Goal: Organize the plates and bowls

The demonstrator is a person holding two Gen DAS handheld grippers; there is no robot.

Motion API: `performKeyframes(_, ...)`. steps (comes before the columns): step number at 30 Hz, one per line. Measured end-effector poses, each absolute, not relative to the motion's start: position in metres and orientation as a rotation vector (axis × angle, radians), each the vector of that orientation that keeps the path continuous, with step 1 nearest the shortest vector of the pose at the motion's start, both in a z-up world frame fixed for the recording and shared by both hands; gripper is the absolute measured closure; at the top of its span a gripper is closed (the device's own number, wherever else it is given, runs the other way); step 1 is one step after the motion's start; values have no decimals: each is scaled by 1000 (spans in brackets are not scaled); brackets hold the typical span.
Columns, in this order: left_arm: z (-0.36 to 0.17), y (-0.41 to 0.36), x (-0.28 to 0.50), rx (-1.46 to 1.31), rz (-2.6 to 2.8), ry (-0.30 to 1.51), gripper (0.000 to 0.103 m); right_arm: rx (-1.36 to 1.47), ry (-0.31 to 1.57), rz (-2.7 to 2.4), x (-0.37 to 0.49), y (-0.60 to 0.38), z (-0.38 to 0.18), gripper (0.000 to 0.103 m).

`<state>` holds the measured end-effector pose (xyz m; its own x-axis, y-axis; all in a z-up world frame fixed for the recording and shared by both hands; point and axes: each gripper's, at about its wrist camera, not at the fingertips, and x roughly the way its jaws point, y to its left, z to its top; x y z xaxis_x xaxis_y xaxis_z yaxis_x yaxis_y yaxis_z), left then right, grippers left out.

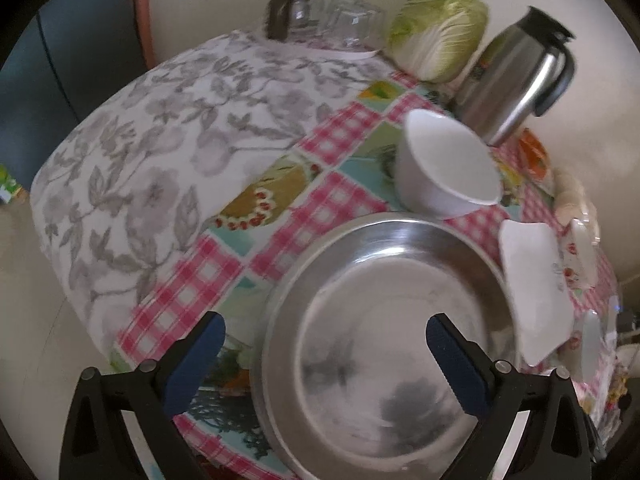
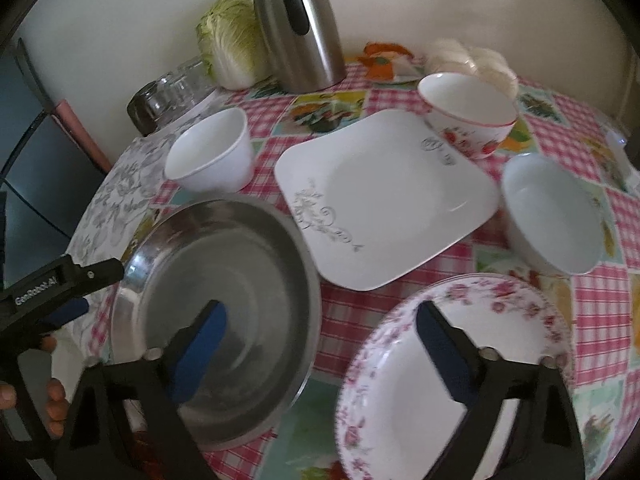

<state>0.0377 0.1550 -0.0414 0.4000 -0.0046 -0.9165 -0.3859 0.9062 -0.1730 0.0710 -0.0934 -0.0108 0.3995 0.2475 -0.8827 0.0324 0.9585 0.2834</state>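
Note:
A wide steel dish point(image 1: 380, 340) fills the lower left wrist view. My left gripper point(image 1: 326, 328) hangs open above it, one finger outside the dish's left rim and the other over its inside. In the right wrist view the steel dish point(image 2: 224, 280) sits at lower left and a pink-flowered plate point(image 2: 460, 360) at lower right. My right gripper point(image 2: 322, 312) is open, one finger over each, holding nothing. Beyond lie a square white plate point(image 2: 384, 196), a white bowl point(image 2: 212, 152), a strawberry-print bowl point(image 2: 468, 116) and a pale bowl point(image 2: 552, 216). The left gripper point(image 2: 102, 290) reaches in at the dish's left rim.
A steel thermos jug point(image 2: 296, 24), a cabbage point(image 2: 232, 40) and upturned glasses point(image 2: 172, 92) stand along the wall at the back. A grey-flowered cloth point(image 1: 152, 152) covers the table's left part, where the edge drops off. A person's hand point(image 2: 52, 400) holds the left gripper.

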Motion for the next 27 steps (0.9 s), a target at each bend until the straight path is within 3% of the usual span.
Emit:
performKeyframes(5, -53, 165, 38, -445, 246, 1168, 15, 299, 1202, 179, 74, -88, -24, 37)
performKeyframes(10, -67, 168, 41, -469, 248, 1212, 34, 319, 1234, 199, 76, -87, -33, 65)
performKeyframes(13, -77, 172, 42, -491, 258, 1241, 47, 327, 1255, 200, 79, -87, -39, 76)
performKeyframes(16, -88, 174, 43, -506, 264, 1272, 59, 331, 1266, 207, 81, -87, -42, 82)
performKeyframes(27, -94, 176, 40, -502, 274, 1282, 74, 279, 1293, 209, 80, -83, -49, 90)
